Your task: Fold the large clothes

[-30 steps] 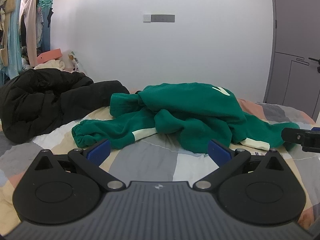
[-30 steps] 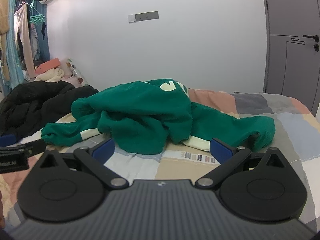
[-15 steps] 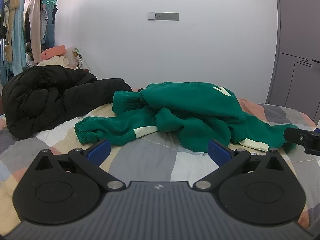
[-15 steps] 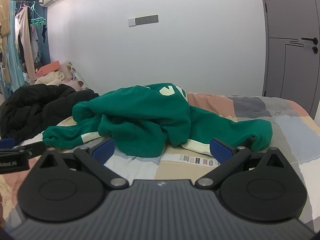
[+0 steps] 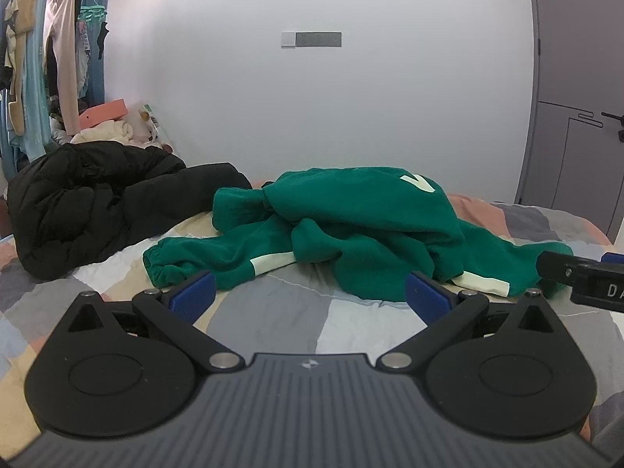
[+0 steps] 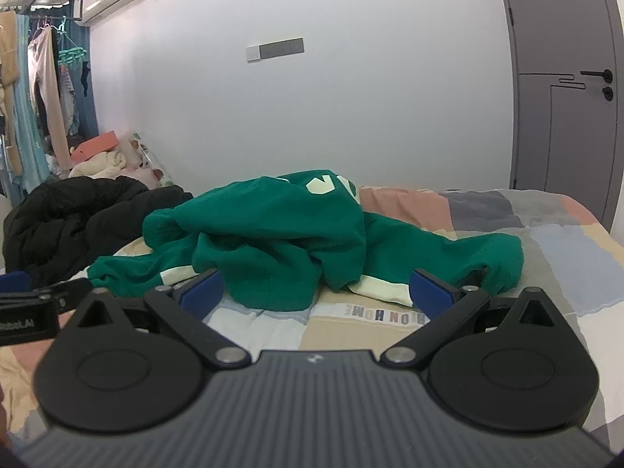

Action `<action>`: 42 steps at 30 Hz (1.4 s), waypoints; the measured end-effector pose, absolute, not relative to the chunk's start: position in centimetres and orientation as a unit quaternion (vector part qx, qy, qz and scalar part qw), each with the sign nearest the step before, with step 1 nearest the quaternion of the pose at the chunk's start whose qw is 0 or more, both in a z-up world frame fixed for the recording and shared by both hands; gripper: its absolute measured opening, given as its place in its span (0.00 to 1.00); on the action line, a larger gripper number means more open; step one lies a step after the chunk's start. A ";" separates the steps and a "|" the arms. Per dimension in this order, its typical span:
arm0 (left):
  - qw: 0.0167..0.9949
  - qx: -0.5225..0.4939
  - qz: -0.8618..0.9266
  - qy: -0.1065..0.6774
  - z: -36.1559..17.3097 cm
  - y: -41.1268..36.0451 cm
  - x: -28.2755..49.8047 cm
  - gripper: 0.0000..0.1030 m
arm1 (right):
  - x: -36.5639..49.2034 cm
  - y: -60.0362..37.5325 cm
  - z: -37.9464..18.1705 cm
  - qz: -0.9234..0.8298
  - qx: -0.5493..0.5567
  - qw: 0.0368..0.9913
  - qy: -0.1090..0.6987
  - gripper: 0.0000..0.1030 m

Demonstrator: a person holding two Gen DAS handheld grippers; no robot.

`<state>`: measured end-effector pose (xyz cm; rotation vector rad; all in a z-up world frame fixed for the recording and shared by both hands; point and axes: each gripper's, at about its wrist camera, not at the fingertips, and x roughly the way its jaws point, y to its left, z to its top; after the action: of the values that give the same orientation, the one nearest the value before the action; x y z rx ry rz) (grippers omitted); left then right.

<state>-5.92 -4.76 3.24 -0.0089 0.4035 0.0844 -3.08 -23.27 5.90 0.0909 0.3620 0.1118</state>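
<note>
Hovering low over the patchwork bedspread (image 5: 269, 312), the left gripper (image 5: 310, 296) holds its blue-padded fingers (image 5: 193, 296) spread wide with nothing between them. The right gripper (image 6: 316, 292) is beside it, likewise released, its blue fingers (image 6: 429, 290) wide apart and empty above a beige patch printed with letters. Each tool shows at the edge of the other's view.

Just beyond both sets of fingertips lies the green sweatshirt (image 5: 351, 230), crumpled in a heap near the middle of the bed and touched by neither gripper. One sleeve with a cream stripe and gathered cuff (image 5: 156, 265) trails toward the left; the other stretches out to the right. A pale printed letter shows on top of the heap.

Farther back on the left sits a bunched black padded jacket (image 5: 89, 202), just beside the sweatshirt. Behind it, clothes hang on a rack (image 5: 58, 62). A white wall (image 5: 312, 109) with a switch plate closes the scene, with a grey door (image 6: 565, 117) at right.
</note>
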 end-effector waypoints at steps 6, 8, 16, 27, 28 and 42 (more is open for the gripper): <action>0.979 -0.010 0.048 0.198 3.6 -4.9 -6.1 1.00 | -3.3 -23.6 5.8 0.061 0.046 0.981 0.180 1.00; 0.978 -0.016 0.050 0.202 3.6 -4.8 -6.1 1.00 | -3.4 -23.7 5.8 0.062 0.046 0.980 0.181 1.00; 0.976 -0.030 0.047 0.210 3.6 -4.0 -5.8 1.00 | -4.2 -23.5 6.2 0.085 0.068 0.977 0.184 1.00; 0.979 -0.038 0.030 0.200 3.6 -2.6 -4.7 1.00 | -2.8 -22.2 5.3 0.089 0.047 0.976 0.195 1.00; 0.979 -0.038 0.028 0.200 3.7 -2.5 -4.5 1.00 | -2.8 -22.1 5.3 0.089 0.047 0.976 0.194 1.00; 0.976 -0.063 0.016 0.206 5.5 -0.7 0.5 1.00 | -0.9 -22.4 6.3 0.077 0.090 0.971 0.208 1.00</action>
<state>0.55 -0.70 5.47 -0.1279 0.4153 0.0315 -0.86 -22.37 6.34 0.1817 0.4194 0.1546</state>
